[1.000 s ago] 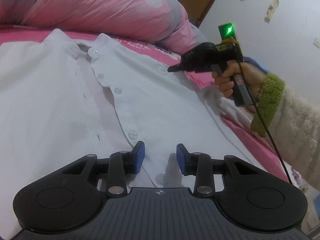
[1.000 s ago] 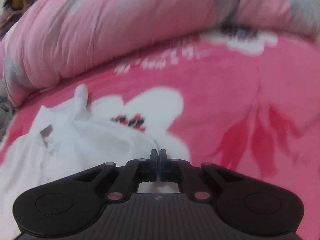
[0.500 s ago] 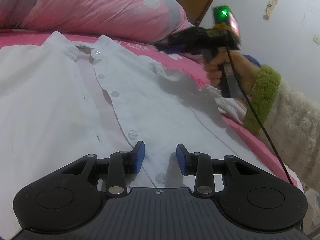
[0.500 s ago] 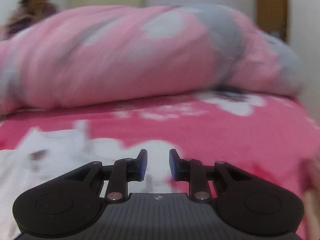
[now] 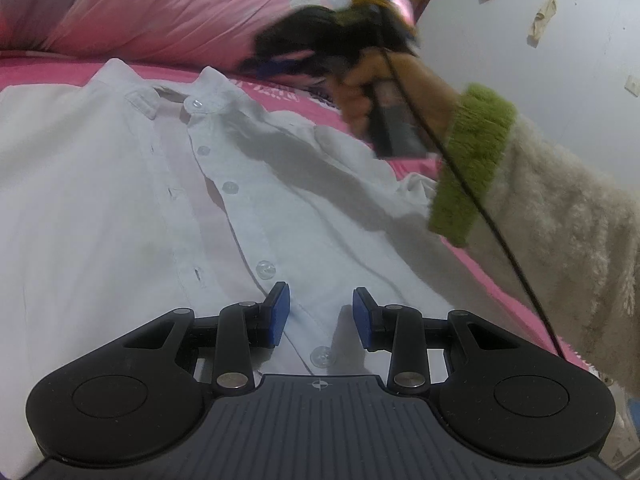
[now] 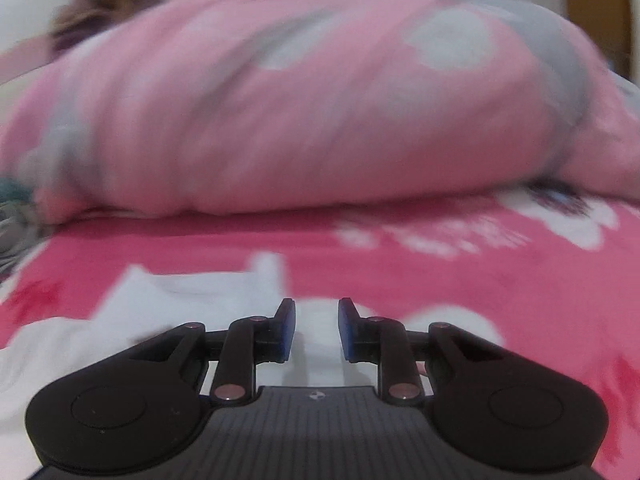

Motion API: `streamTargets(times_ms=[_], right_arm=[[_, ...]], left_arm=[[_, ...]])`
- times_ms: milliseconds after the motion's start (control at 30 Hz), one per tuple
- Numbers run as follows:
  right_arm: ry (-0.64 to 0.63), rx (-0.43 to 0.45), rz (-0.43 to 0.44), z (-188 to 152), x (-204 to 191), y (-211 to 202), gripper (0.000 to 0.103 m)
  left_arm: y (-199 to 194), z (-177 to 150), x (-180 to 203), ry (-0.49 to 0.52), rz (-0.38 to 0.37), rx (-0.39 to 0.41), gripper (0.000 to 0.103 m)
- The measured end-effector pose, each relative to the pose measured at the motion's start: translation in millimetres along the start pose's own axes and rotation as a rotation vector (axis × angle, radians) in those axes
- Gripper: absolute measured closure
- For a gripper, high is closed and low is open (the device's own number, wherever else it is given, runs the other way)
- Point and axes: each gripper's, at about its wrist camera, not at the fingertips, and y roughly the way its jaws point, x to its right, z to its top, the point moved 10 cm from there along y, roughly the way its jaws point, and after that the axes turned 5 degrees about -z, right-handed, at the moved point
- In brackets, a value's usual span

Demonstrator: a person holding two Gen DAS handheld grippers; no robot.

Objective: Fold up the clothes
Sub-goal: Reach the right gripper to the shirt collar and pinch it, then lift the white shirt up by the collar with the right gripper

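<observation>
Pink floral bedspread (image 5: 472, 264) fills both views, with a rolled pink-and-grey duvet (image 6: 304, 100) bulked across 12 o'clock. No bins or baskets here – the bed is the only surface bearing anything, and it bears the white shirt (image 5: 100, 208).

The shirt lies flat, front up, collar toward 11 o'clock in the left wrist view, placket and clear buttons running down to 6 o'clock. Its far sleeve is bunched at 3 o'clock near the bed edge.

A fuzzy cream sleeve (image 5: 560, 240) with a green cuff enters from 3 o'clock. The right hand (image 5: 384, 80) grips its handle at about 1 o'clock, raised above the shirt's shoulder, motion-blurred, with a black cable trailing down toward 4 o'clock.

Left gripper (image 5: 320, 312) – blue pads spread, nothing between them, hovering over the lower placket beside a button.

Right gripper (image 6: 316, 330) – pads parted, nothing pinched; blurred white fabric lies below and to 9 o'clock.
</observation>
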Motion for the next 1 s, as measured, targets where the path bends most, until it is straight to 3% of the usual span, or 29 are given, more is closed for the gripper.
streamTargets(times_ms=[100, 200, 300, 467, 533, 700, 767, 800, 867, 1000], right_arm=[[-0.023, -0.059, 0.093, -8, -33, 24, 0.078], [-0.096, -0.114, -0.026, -24, -34, 55, 0.078], [-0.069, -0.082, -0.054, -15, -32, 48, 0.078], [-0.075, 0.005, 0.144, 8, -79, 9, 0.076], [-0.107, -0.008, 0.194, 8, -99, 8, 0.059], [-0.180, -0.054, 0.190, -2, -120, 29, 0.059], [-0.224, -0.099, 0.165, -15, -124, 39, 0.060], [-0.265, -0.140, 0.106, -27, -121, 50, 0.060], [-0.285, -0.120, 0.082, -32, -118, 50, 0.059], [-0.142, -0.076, 0.100, -9, -99, 3, 0.059]], left_arm=[[0, 0, -1, -0.004, -0.004, 0.002, 0.069], [-1, 0, -3, -0.026, -0.019, 0.007, 0.069], [0, 1, -4, -0.041, -0.028, 0.009, 0.069], [1, 2, -4, -0.041, -0.027, 0.011, 0.069], [2, 2, -4, -0.044, -0.029, 0.012, 0.069], [3, 3, -5, -0.053, -0.034, 0.015, 0.069], [3, 3, -5, -0.059, -0.038, 0.017, 0.069], [3, 3, -5, -0.061, -0.039, 0.018, 0.069], [3, 3, -6, -0.064, -0.042, 0.019, 0.069], [0, 4, -7, -0.078, -0.056, 0.026, 0.068]])
